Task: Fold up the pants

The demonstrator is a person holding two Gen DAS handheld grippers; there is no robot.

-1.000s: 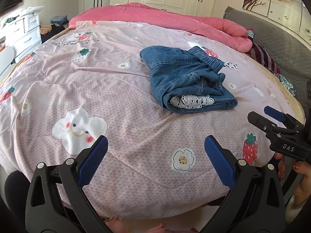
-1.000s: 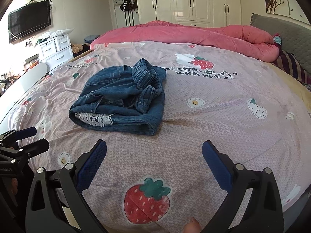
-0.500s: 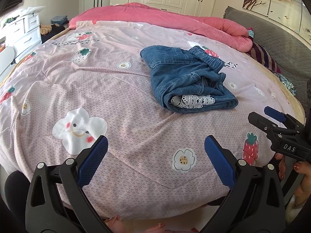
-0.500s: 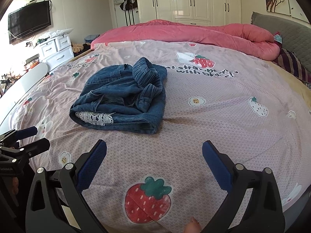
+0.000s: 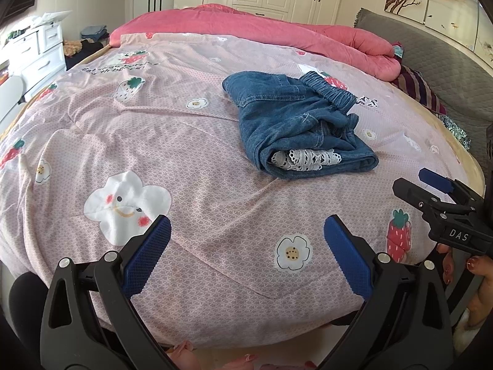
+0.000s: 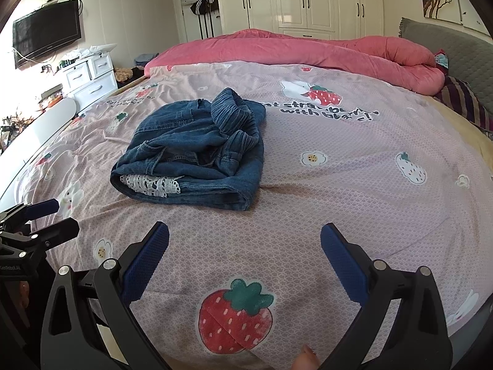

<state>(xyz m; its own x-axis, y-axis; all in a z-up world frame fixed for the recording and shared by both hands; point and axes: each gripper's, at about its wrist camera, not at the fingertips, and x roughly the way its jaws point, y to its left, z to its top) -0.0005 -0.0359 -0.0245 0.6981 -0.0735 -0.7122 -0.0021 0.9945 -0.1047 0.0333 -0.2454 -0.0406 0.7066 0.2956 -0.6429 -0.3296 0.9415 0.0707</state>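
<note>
The blue denim pants point(image 5: 295, 123) lie folded in a bundle on the pink strawberry-print bedspread point(image 5: 154, 141), with a white lace hem showing at the near end. In the right wrist view the pants point(image 6: 197, 151) lie ahead and left of centre. My left gripper point(image 5: 246, 246) is open and empty, over the bed's near edge, well short of the pants. My right gripper point(image 6: 245, 254) is open and empty, also near the bed's edge. The right gripper also shows at the right of the left wrist view point(image 5: 431, 191), and the left gripper at the left of the right wrist view point(image 6: 46, 219).
A rolled pink duvet point(image 6: 308, 49) lies across the far side of the bed. A grey headboard point(image 5: 437, 61) and striped pillow point(image 6: 465, 101) are at the right. White drawers point(image 6: 89, 77) and a wall TV point(image 6: 46, 37) stand at the left.
Both views shifted very slightly toward the pants. The pants have not moved and both grippers stay open.
</note>
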